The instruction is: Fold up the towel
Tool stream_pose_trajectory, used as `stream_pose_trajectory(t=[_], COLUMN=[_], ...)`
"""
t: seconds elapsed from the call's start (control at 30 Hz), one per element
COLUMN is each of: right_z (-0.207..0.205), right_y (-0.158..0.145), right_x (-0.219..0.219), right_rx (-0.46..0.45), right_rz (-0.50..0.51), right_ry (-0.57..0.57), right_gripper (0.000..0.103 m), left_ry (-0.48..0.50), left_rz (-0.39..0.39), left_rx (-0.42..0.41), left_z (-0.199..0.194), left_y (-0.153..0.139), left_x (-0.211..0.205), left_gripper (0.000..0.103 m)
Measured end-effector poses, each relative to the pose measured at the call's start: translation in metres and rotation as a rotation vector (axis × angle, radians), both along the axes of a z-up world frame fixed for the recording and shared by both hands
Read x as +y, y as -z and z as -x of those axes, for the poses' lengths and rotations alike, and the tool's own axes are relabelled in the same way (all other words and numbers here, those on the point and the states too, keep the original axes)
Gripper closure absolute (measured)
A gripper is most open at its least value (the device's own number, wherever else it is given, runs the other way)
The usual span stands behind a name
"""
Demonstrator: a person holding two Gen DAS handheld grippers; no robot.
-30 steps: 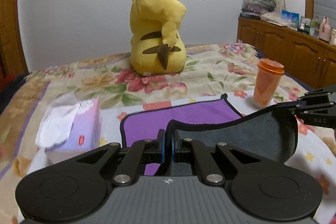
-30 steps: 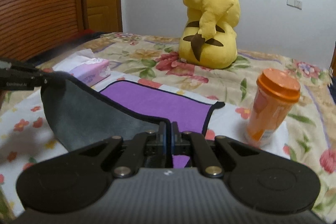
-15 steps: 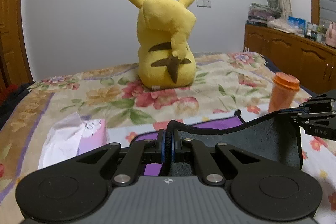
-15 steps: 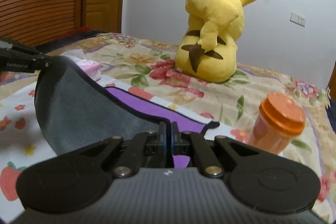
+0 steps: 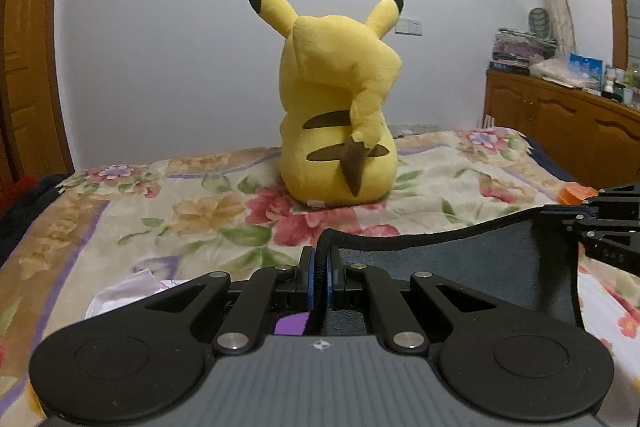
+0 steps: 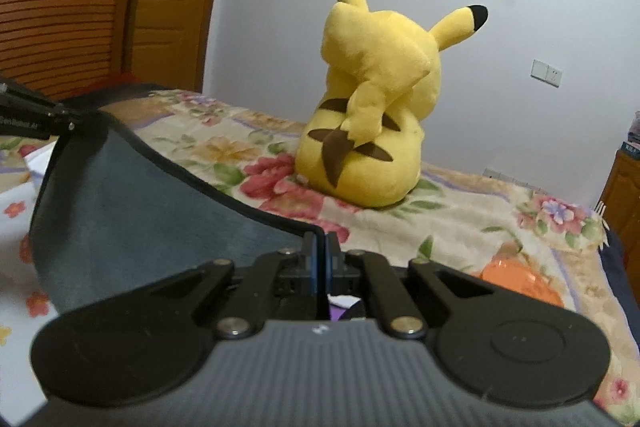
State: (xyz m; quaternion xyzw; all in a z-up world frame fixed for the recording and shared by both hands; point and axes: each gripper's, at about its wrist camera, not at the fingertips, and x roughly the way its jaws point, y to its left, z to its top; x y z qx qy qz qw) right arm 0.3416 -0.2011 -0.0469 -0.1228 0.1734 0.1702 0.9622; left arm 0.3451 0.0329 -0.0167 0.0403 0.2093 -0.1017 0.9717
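Two hand-held grippers pinch towel (image 5: 460, 267) corners; one reads "DAS".

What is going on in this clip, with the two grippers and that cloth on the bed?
A person is folding a towel on a bed with a handheld gripper in each hand. The left gripper and the right gripper are each shut on a corner of the near edge, holding it lifted so the grey underside faces the cameras and sags between them. A yellow plush toy sits beyond on the floral cover, and an orange cup stands to the right. The edge has not yet been laid down.
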Motion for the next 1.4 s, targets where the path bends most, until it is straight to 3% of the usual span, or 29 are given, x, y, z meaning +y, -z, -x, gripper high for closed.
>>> stream_pose_trajectory(t=[0.23,0.63,0.97,1.03,1.1,1.13,1.17,1.2,1.23,1.4], right_z=[-0.018,-0.046,-0.053,-0.052,-0.052,-0.051,-0.05,-0.049,-0.046,-0.031], right_y=[0.013,0.06,0.079,0.08,0.081,0.081,0.082,0.081,0.081,0.074], right_x=[0.001,0.009,0.007,0.007,0.007,0.006,0.006,0.005,0.005,0.004], right_rx=[-0.01,0.043,0.086,0.091,0.097,0.1,0.104,0.105,0.104,0.113], right_rz=[0.001,0.029,0.011,0.013,0.015,0.02,0.02,0.014,0.009,-0.002], right_ry=[0.019,0.053,0.075,0.079,0.084,0.089,0.084,0.078,0.078,0.065], right_gripper=[0.099,0.099,0.097,0.091,0.089,0.085,0.078,0.062,0.054,0.054], left_ry=[-0.032,-0.066,-0.059,-0.053,-0.043,-0.039,-0.036,-0.033,-0.031,-0.029], left_rz=[-0.02,-0.059,-0.063,-0.06,-0.058,-0.056,-0.053,-0.053,-0.055,-0.051], left_rx=[-0.015,0.064,0.106,0.118,0.124,0.123,0.123,0.124,0.126,0.13], left_z=[-0.016,-0.051,-0.058,-0.058,-0.057,-0.055,-0.053,-0.05,-0.048,-0.034], left_y=[0.016,0.069,0.09,0.091,0.091,0.091,0.091,0.091,0.091,0.087], left_x=[-0.001,-0.002,-0.008,-0.009,-0.009,-0.01,-0.01,-0.01,-0.011,-0.012], left_gripper=[0.094,0.094,0.092,0.085,0.07,0.069,0.069,0.069,0.068,0.057])
